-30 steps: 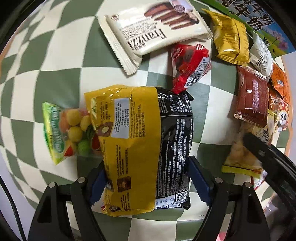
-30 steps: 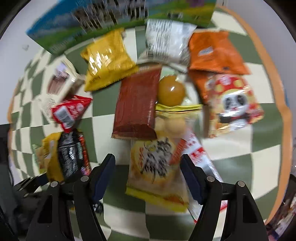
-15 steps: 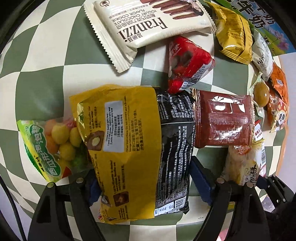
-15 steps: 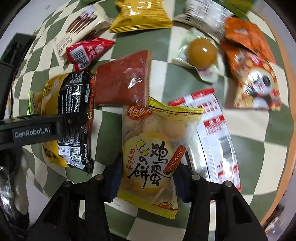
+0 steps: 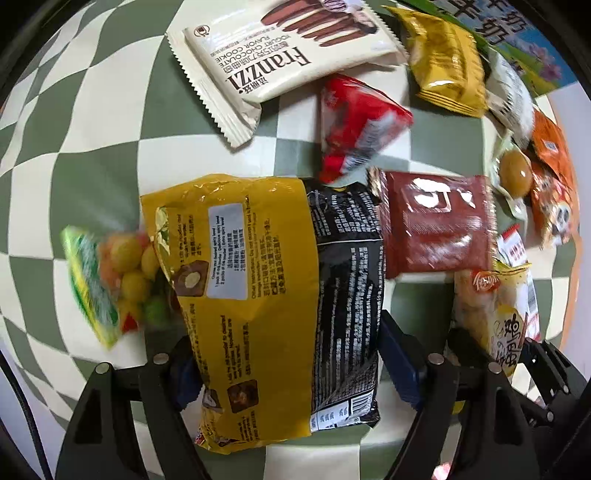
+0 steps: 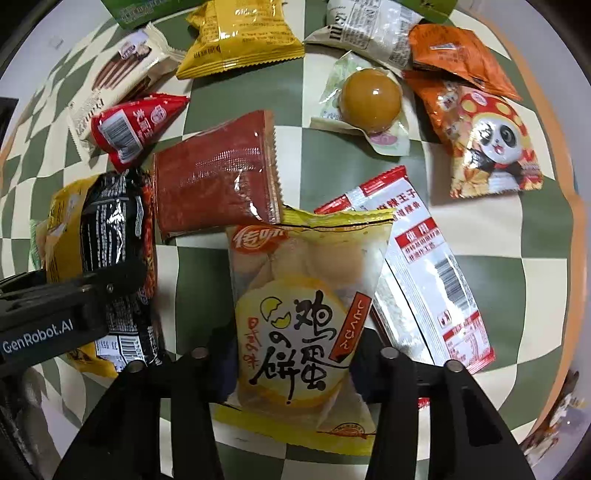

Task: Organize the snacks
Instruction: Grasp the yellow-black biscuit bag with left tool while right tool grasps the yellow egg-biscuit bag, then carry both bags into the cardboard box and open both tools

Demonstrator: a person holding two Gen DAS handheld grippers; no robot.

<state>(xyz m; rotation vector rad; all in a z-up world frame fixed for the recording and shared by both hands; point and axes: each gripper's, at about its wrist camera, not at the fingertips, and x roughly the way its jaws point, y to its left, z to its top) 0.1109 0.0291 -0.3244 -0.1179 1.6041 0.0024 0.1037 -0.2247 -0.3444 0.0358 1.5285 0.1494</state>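
Note:
My left gripper (image 5: 291, 365) is shut on a yellow and black noodle packet (image 5: 273, 295) and holds it over the checkered cloth. It also shows in the right wrist view (image 6: 107, 240), with the left gripper's body (image 6: 55, 314) across it. My right gripper (image 6: 291, 373) is shut on a yellow egg-cookie bag (image 6: 306, 317), also visible in the left wrist view (image 5: 495, 317). A dark red packet (image 6: 218, 173) lies between the two held bags, touching both.
On the cloth lie a Franzzi cookie pack (image 5: 280, 62), a red triangular packet (image 5: 358, 125), a yellow pouch (image 6: 240, 33), a jelly ball (image 6: 371, 101), a panda packet (image 6: 487, 136), a red-white sachet (image 6: 417, 266) and a green candy bag (image 5: 107, 280).
My right gripper closed on the egg-cookie bag and lifted it toward the left. The dark red packet turned and slid next to the noodle packet. My left gripper kept its grip.

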